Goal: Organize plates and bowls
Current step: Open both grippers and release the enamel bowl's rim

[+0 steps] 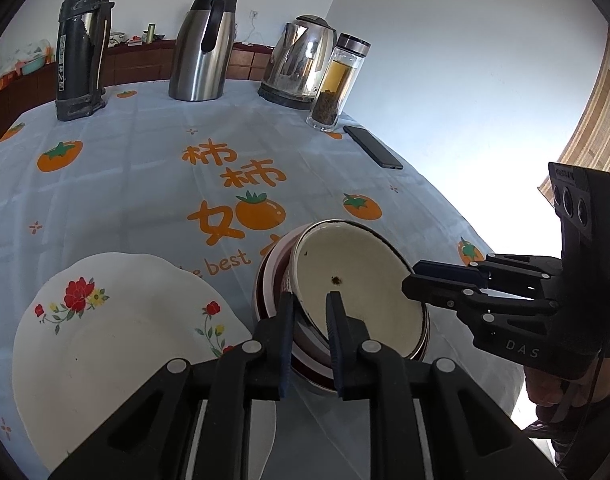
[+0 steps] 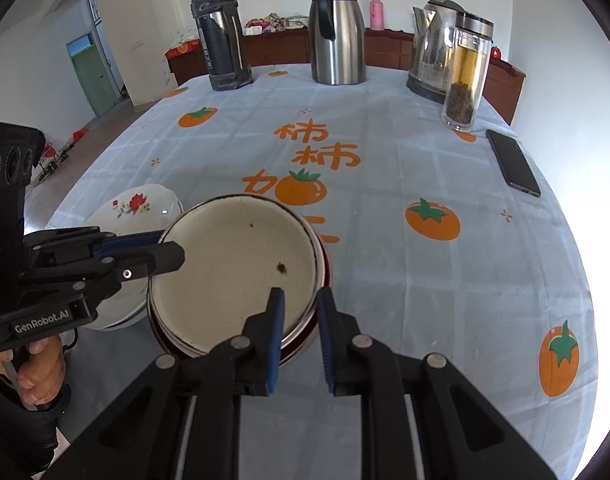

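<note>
Cream enamel bowl w/ dark rim [image 1: 361, 284], tilted atop stacked bowls at table's 6 o'clock, is clamped by left gripper [image 1: 311, 300] & right gripper [image 2: 299, 300]; uneven lift → rim slips, stack gets toppled.

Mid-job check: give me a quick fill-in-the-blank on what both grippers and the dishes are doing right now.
1. Both grippers clamp the rim of the cream ____ on opposite sides.
2. The left gripper and right gripper hold the same bowl, which sits in a ____ of bowls.
3. The plate beside the bowls has a ____ pattern.
4. The phone lies near the tea ____.

Missing words: bowl; stack; flower; bottle
</note>
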